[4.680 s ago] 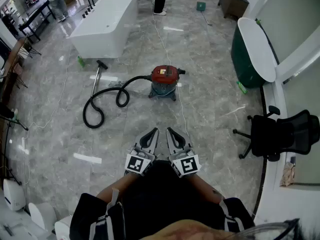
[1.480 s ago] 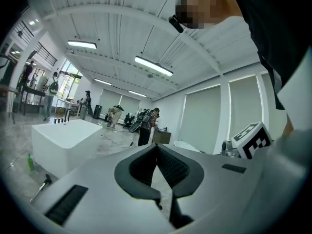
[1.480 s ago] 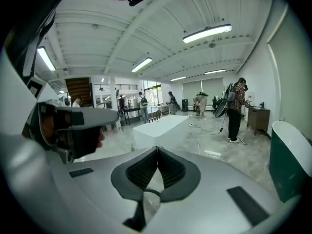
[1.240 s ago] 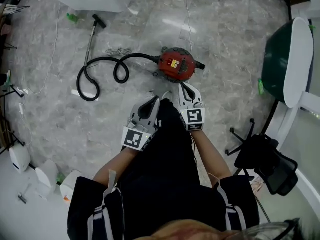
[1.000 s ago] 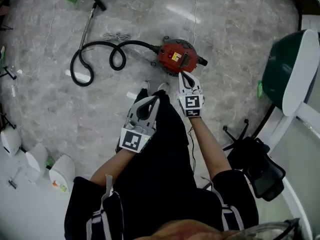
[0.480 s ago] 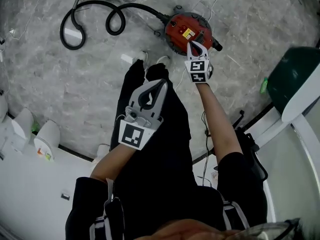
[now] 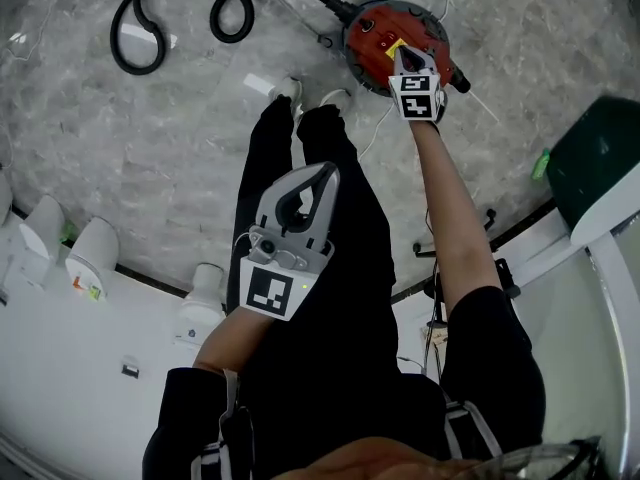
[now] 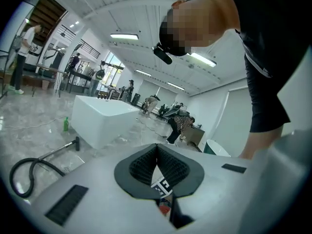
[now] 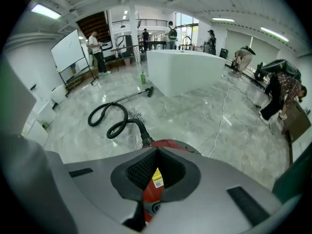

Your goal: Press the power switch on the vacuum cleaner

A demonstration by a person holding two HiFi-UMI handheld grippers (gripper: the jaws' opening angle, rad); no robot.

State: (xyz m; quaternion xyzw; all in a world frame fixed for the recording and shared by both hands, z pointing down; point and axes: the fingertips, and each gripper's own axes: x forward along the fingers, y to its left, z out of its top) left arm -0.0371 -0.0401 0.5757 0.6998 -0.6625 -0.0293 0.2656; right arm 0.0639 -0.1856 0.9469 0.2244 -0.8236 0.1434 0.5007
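The red vacuum cleaner [image 7: 375, 33] stands on the marble floor at the top of the head view, with a yellow label on its lid. My right gripper [image 7: 401, 54] is stretched out over the lid, jaws shut, tips at or just above the label; contact cannot be told. In the right gripper view the shut right gripper [image 9: 157, 150] points down at the vacuum cleaner [image 9: 152, 193], whose label shows through the gap behind the tips. My left gripper [image 7: 326, 172] hangs back over my legs, shut and empty. The left gripper [image 8: 157, 146] points toward the room.
The black hose [image 7: 165, 13] coils left of the vacuum, also hose [image 9: 114, 118]. A white bathtub [image 9: 187, 69] stands beyond, a green tub [image 7: 600, 158] at right. White fixtures [image 7: 90, 258] line the left wall. A cable [image 9: 222, 116] crosses the floor. People stand far back.
My right gripper has reached forward from beside the vacuum onto its lid. The head has leaned closer, so the vacuum sits higher in view. The left gripper stayed back over my legs.
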